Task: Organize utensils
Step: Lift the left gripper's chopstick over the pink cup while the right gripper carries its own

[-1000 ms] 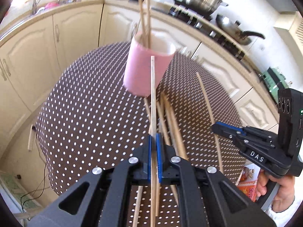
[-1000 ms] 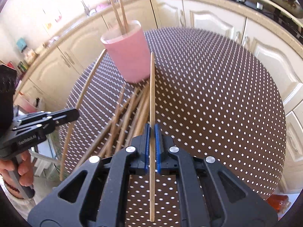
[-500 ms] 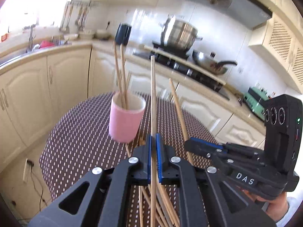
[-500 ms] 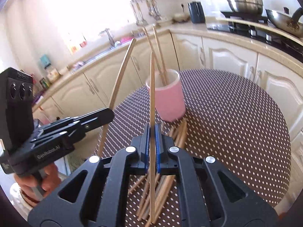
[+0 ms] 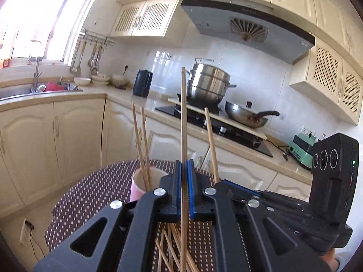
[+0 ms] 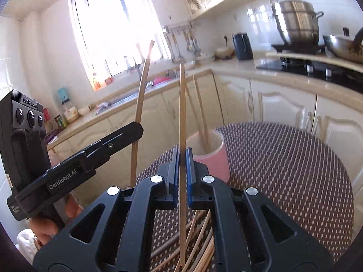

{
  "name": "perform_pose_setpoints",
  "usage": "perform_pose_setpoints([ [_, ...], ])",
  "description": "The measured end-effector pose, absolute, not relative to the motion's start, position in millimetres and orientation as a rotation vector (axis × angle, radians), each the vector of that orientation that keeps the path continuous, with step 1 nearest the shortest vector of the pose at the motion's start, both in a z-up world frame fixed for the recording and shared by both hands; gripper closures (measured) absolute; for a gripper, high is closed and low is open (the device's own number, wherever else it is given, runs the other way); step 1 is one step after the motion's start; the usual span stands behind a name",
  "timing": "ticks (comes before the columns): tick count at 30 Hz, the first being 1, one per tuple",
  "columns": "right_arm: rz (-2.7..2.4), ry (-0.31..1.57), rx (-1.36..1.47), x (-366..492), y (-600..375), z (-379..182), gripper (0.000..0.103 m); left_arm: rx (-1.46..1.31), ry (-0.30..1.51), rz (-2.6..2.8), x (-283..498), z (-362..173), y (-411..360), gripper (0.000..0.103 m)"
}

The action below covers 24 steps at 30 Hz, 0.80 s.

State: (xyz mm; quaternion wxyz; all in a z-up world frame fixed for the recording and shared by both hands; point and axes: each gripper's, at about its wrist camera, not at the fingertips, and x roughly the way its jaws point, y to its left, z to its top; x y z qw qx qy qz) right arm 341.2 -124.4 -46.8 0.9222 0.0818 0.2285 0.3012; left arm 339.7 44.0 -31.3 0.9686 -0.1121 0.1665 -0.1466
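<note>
Currently each of your grippers, left gripper (image 5: 184, 181) and right gripper (image 6: 182, 170), pinches one light, stiff, slick chopstick (image 5: 183, 117) mid-shaft near the pink cup (image 6: 214, 156); keep mid-shaft grips to limit pivoting

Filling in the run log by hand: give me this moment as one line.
left gripper: shut on chopstick | right gripper: shut on chopstick | pink cup: holds two chopsticks | more loose on table

Black left hand-held gripper (image 5: 184, 185), blue pads, silver screws; right hand-held gripper (image 6: 181, 174) alike; "GenRobot.AI" lettering
</note>
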Motion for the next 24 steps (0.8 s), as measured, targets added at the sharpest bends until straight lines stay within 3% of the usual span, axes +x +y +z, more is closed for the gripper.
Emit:
perform_pose_setpoints([
  [24,0.564,0.177,0.248,438,-105,-36,0.097,-0.263,0.118,-0.202,459,-38,52,0.097],
])
